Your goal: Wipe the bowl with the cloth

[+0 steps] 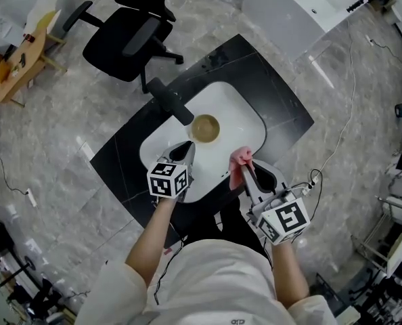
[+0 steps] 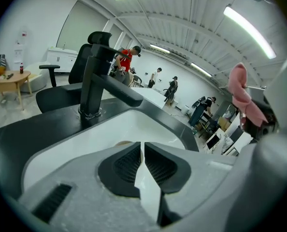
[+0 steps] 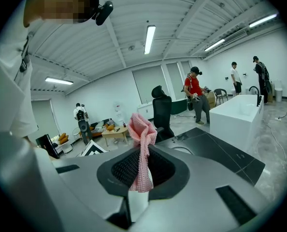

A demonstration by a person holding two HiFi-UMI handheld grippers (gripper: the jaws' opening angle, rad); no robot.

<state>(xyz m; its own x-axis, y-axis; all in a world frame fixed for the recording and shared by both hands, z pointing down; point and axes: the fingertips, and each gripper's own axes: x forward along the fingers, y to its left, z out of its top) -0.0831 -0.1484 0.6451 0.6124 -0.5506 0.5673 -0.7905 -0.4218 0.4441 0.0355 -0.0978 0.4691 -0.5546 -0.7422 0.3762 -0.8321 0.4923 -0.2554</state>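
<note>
1. Clenching a pink cloth (image 3: 141,124) between their pads, the right tongs (image 3: 142,153) hovered over the near right rim of the white sink (image 1: 245,117), with the cloth bunched up above the tips.
2. The left tongs (image 2: 142,148) were closed with nothing between them, poised over the sink's near left rim.
3. The brown bowl (image 1: 205,128) sat inside the sink, toward its far side, apart from both tongs and from the cloth.
4. A black faucet (image 1: 170,100) stood at the sink's far left edge, its spout reaching over the basin to just beside the bowl.
5. The black desk (image 1: 269,93) framed the sink all round.
6. A black office chair (image 1: 126,36) stood on the floor beyond the sink's far left corner.
</note>
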